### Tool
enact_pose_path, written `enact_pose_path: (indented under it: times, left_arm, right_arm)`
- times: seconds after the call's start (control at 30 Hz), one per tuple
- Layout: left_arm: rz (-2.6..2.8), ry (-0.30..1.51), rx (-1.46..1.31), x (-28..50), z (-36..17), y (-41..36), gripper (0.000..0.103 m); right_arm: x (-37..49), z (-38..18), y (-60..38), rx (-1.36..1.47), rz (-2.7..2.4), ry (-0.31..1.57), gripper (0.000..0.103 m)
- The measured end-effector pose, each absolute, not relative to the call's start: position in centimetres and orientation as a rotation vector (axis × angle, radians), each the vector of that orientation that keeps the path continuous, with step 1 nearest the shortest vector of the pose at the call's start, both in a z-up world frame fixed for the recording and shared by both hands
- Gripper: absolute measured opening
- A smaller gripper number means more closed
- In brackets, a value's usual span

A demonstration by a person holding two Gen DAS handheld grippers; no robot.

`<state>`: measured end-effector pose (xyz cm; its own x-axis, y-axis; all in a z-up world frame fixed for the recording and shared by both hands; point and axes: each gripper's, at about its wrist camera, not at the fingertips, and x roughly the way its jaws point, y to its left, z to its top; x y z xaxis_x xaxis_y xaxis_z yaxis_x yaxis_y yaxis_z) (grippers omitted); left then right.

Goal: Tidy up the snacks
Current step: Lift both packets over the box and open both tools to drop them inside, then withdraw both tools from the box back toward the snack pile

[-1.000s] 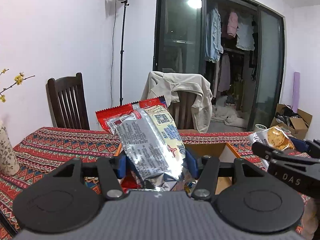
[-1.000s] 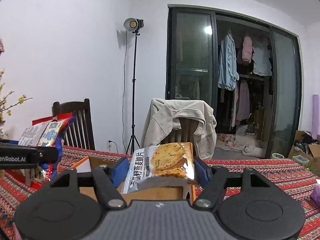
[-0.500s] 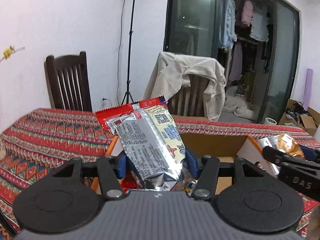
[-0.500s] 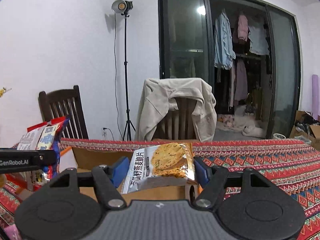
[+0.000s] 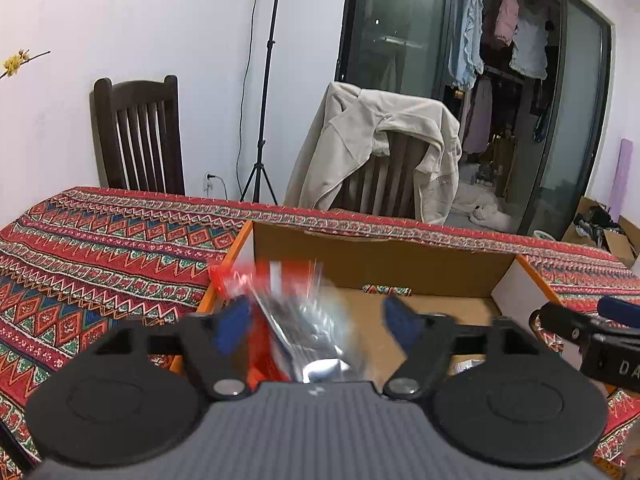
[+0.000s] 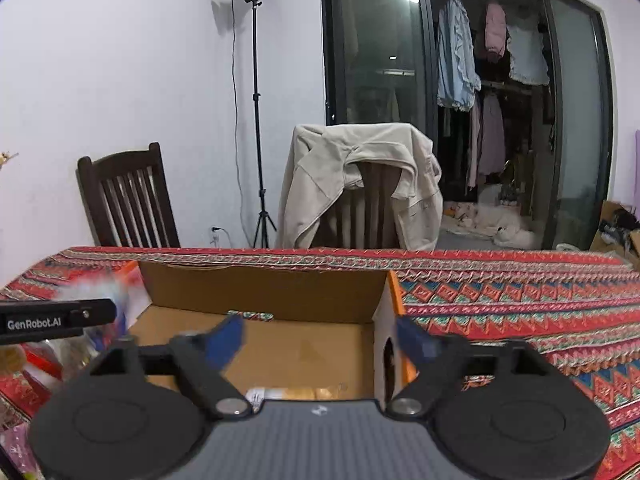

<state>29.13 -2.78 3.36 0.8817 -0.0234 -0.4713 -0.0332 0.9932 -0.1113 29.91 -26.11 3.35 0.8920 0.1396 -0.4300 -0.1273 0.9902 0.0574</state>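
Note:
Over the open cardboard box (image 5: 380, 264), my left gripper (image 5: 316, 316) has its jaws opening wide. A silver and red snack packet (image 5: 304, 320) shows as a blur between them, near the left pad and free of the right one. My right gripper (image 6: 320, 340) hovers over the same box (image 6: 260, 292), jaws opening, with nothing between its pads. A pale cookie packet (image 6: 296, 392) lies on the box floor just below it. Each gripper shows at the edge of the other's view: the right gripper (image 5: 580, 332) and the left gripper (image 6: 56, 320).
The box sits on a red patterned tablecloth (image 5: 100, 248). Behind the table are a dark wooden chair (image 5: 140, 136), a chair draped with a beige jacket (image 5: 380, 148) and a light stand (image 6: 256, 120). More snack packets (image 6: 28, 364) lie left of the box.
Both grippers came down over the box and opened. The silver and red packet slipped from the left jaws, and the cookie packet left the right jaws and dropped into the box.

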Motion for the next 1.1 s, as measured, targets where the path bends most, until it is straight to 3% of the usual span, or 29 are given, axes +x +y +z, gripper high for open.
enact_pose_path:
  times: [0.07,0.47,1.1]
  left_arm:
    - [0.011,0.47,-0.121,28.7,3.7,-2.9,0.103]
    - [-0.001,0.415,-0.11,26.8,5.5,-3.6,0.103]
    - [0.013,0.391,-0.062,19.2,8.8,-2.4,0.103]
  right_arm:
    - [30.0,3.3,-26.4,0.048,0.151,0.455,0.1]
    - [29.1,3.9,-26.8,0.065,0.159,0.455,0.103]
    - [21.1,7.7,-25.2,-0.03,0.221,0.389,0.103]
